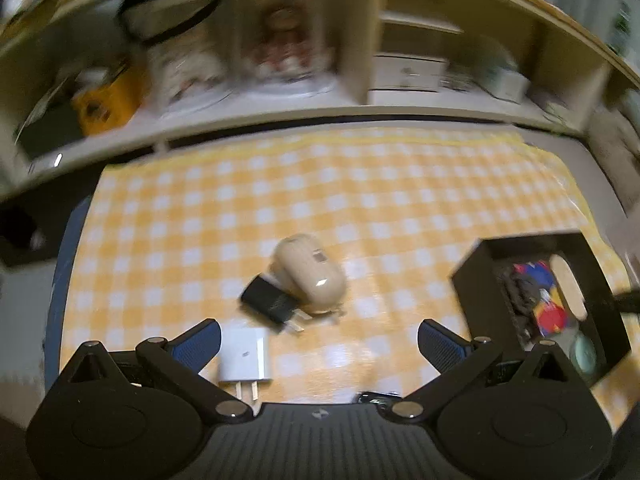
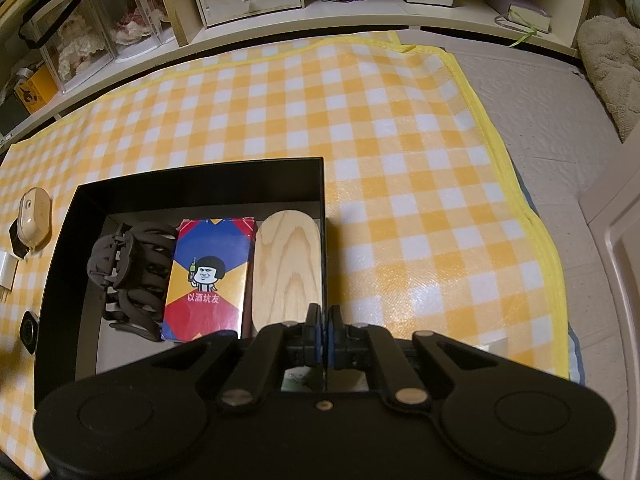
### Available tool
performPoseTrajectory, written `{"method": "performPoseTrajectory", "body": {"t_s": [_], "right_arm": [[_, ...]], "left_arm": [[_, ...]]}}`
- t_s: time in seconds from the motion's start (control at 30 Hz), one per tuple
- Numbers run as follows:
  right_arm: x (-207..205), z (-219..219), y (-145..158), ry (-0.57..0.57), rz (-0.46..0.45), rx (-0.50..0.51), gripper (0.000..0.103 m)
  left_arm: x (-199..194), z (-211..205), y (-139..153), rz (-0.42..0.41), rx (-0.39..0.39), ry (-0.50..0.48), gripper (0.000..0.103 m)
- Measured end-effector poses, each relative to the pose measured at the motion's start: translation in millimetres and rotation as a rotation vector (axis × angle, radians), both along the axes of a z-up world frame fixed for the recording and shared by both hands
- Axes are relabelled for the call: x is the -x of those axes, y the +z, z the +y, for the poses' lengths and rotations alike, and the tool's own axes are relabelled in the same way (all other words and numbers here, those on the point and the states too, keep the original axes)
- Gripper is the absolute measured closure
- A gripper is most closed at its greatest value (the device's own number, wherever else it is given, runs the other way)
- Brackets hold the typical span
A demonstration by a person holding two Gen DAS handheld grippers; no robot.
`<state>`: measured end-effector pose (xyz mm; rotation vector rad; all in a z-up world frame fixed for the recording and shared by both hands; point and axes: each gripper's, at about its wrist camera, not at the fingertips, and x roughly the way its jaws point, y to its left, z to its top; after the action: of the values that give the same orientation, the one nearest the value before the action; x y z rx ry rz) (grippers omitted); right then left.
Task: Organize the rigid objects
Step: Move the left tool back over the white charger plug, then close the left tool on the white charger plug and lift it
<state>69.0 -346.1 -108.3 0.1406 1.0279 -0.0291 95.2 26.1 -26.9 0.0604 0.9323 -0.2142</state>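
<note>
A yellow-and-white checked mat (image 2: 400,152) covers the surface, with shelves (image 2: 360,16) behind it. On the mat sits an open black box (image 2: 200,178) holding a dark hair claw (image 2: 128,280), a colourful card box (image 2: 208,280) and a wooden oval piece (image 2: 288,264), side by side. The right hand-held gripper (image 2: 325,340) is clenched on the box's right wall. The left hand-held gripper (image 1: 320,344) hangs released over the mat; just ahead of it lie a beige case (image 1: 310,276), touching a black plug adapter (image 1: 268,304), and nearer its left finger a white plug adapter (image 1: 245,358).
</note>
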Motion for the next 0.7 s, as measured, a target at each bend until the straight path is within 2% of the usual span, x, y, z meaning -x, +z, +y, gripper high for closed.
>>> {"method": "performPoseTrajectory", "body": {"t_s": [0.07,0.17,0.23,0.33,0.5,0.7], "right_arm": [[0,0,0,-0.001,0.000,-0.001,0.099],[0,0,0,-0.001,0.001,-0.001,0.099],[0,0,0,0.000,0.000,0.000,0.099],[0,-1,-1,0.000,0.001,0.000,0.099],[0,-1,-1,0.002,0.001,0.002,0.099],[0,0,-1,0.001,0.001,0.001,0.098]], "left_arm": [[-6,8,-6,0.022,0.003,0.042,0.000],[-12,14,-17,0.035,-0.051,0.072,0.003],[-16,18,-25,0.051,-0.069,0.096,0.015],[-23,26,-36,0.097,-0.023,0.131,0.029],[-32,32,-48,0.129,0.011,0.199,0.047],[-41,35,-63,0.177,0.014,0.255,0.049]]}}
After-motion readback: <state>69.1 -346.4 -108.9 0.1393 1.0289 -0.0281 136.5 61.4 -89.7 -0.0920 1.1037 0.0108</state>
